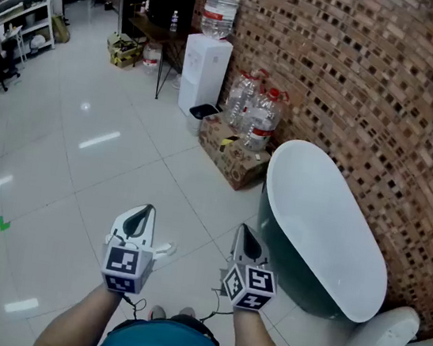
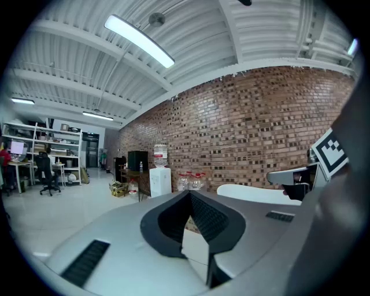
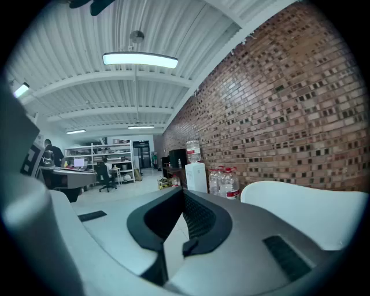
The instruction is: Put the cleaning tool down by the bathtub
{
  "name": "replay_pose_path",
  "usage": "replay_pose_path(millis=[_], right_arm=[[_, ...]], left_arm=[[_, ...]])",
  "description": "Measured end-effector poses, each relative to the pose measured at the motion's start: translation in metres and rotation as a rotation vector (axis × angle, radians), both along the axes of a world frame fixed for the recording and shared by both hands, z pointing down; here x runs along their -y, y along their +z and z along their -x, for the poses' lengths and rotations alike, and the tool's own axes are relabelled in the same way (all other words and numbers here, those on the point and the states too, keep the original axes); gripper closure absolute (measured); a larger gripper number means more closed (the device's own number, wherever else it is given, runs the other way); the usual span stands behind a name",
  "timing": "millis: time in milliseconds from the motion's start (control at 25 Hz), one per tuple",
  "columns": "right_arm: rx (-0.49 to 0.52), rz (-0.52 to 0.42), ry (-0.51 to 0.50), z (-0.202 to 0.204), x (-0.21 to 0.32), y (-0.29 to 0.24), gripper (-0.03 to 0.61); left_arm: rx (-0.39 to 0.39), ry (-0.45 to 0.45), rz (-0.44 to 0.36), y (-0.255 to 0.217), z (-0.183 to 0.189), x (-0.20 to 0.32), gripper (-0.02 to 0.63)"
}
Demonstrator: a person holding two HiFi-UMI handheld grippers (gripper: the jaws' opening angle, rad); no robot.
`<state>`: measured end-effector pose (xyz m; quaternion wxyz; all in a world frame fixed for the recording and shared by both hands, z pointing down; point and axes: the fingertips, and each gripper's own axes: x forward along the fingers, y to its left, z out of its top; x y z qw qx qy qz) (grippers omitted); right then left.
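Tiled floor [image 1: 84,150]: pale and glossy, running from the person's feet to the far shelving.

Brick wall [image 1: 388,88]: bounds the floor along the right of the head view.

Bathtub [image 1: 318,214]: oval, white inside, dark outer shell. It stands on the floor close against the brick wall. Its long axis runs parallel to the wall; the far end points toward a cardboard box [image 1: 231,153], the near end toward a white toilet [image 1: 380,343]. It sits upright with the rim level.

Cleaning tool: cannot be located in any view.

Water dispenser [image 1: 205,67]: white, upright, beyond the box by the wall. Large water bottles [image 1: 255,111] are clustered on and behind the box.

Arms: two bare forearms reach forward from the bottom edge of the head view, side by side and roughly parallel. Each gripper points ahead down the room, close to level with a slight downward dip.

Left gripper [image 1: 145,213]: held over open floor, well apart from the bathtub. In its own view the black pads meet at the tip, clenched with nothing between them.

Right gripper [image 1: 245,233]: just left of the bathtub's side in the head view, apart from it. Its jaws are likewise pressed together and empty.

Marker cube [image 1: 125,266]: sits at the rear of the left gripper, above the wrist.
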<state>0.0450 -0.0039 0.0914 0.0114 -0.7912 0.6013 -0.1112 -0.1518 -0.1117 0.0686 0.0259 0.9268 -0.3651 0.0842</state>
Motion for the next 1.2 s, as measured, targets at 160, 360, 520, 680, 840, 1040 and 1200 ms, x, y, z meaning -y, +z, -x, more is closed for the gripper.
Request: replay_pose_path(millis=[160, 360, 520, 680, 840, 1040, 1200], right_arm=[[0.028, 0.020, -0.027, 0.001, 0.023, 0.014, 0.577], [0.022, 0.043, -0.068, 0.017, 0.056, 0.036, 0.577], [0.011, 0.048, -0.075, 0.044, 0.079, 0.046, 0.575], [-0.017, 0.055, -0.104, 0.079, 0.112, 0.060, 0.569], [-0.017, 0.086, -0.180, 0.109, 0.144, 0.088, 0.569], [-0.027, 0.119, -0.270, 0.122, 0.184, 0.133, 0.569], [-0.032, 0.145, -0.333, 0.126, 0.213, 0.184, 0.569]], left_arm=[[0.032, -0.033, 0.006, 0.009, 0.012, 0.014, 0.607], [0.032, -0.072, 0.006, 0.027, 0.035, 0.036, 0.607], [0.033, -0.048, 0.007, 0.038, 0.059, 0.059, 0.607], [0.033, -0.019, -0.026, 0.039, 0.086, 0.090, 0.607], [0.028, -0.059, -0.033, 0.055, 0.110, 0.122, 0.607], [0.009, -0.123, -0.024, 0.098, 0.121, 0.149, 0.607], [-0.012, -0.182, -0.004, 0.148, 0.134, 0.173, 0.607]])
